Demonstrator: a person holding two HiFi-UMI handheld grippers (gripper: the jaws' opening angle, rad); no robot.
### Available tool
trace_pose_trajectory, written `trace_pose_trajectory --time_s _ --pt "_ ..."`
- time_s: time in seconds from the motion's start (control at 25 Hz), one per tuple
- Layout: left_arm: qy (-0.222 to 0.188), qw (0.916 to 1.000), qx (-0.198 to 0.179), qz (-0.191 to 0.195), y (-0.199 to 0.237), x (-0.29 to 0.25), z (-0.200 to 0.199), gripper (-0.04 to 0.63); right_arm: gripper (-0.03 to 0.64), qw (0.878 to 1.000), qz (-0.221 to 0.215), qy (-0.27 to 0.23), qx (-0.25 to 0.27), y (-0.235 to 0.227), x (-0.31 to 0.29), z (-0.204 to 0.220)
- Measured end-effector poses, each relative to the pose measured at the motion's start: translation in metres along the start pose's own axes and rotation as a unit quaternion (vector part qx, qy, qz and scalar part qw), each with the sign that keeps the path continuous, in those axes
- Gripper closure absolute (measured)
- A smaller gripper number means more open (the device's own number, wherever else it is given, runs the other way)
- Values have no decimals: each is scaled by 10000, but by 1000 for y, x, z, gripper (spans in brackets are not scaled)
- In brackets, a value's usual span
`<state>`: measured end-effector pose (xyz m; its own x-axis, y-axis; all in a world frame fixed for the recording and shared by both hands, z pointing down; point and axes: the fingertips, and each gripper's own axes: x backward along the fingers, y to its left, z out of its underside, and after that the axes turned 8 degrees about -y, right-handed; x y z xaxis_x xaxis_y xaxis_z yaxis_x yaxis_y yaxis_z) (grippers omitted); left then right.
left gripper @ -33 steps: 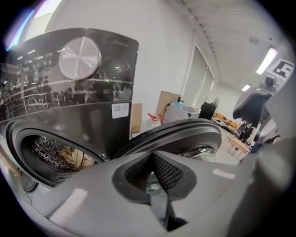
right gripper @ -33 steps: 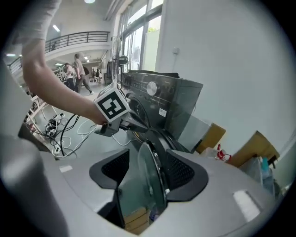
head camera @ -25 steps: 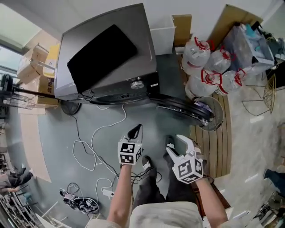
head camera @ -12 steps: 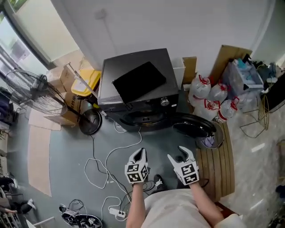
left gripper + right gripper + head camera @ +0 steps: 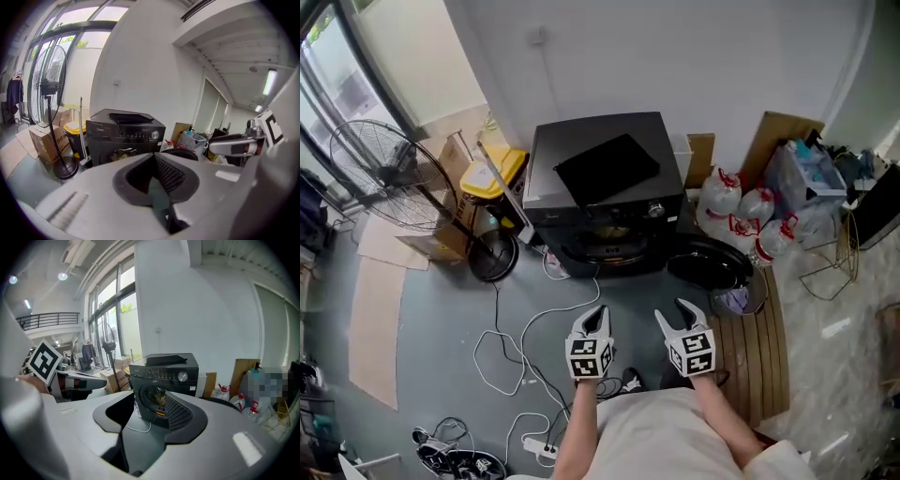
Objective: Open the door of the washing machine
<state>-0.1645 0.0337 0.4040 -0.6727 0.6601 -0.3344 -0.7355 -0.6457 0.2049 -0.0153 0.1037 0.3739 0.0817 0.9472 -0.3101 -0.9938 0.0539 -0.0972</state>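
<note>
Head view: the black front-loading washing machine (image 5: 605, 178) is set against the white wall, ahead of the left gripper (image 5: 597, 316) and the right gripper (image 5: 674, 315) and well apart from both. Its round dark door (image 5: 710, 265) is seen already swung out to the right, so the right gripper is judged the nearer. A grey floor (image 5: 441, 309) with a loose white cable (image 5: 502, 337) lies between.

Left gripper view: the jaws are pressed together on nothing — the machine lies ahead, slightly left.

Right gripper view: the jaws are held wide and have just been closing a little, with nothing between them — the open drum is framed straight ahead.
</note>
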Motion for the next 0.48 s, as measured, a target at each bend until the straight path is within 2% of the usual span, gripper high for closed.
trace_pose_trajectory --time_s 0.2,0.48 --pt "-4 10000 -66 0 8 19 0 536 503 10000 12 25 -72 23 5 6" --pt "37 10000 -43 -34 5 32 15 536 562 9998 -149 66 -85 43 11 18"
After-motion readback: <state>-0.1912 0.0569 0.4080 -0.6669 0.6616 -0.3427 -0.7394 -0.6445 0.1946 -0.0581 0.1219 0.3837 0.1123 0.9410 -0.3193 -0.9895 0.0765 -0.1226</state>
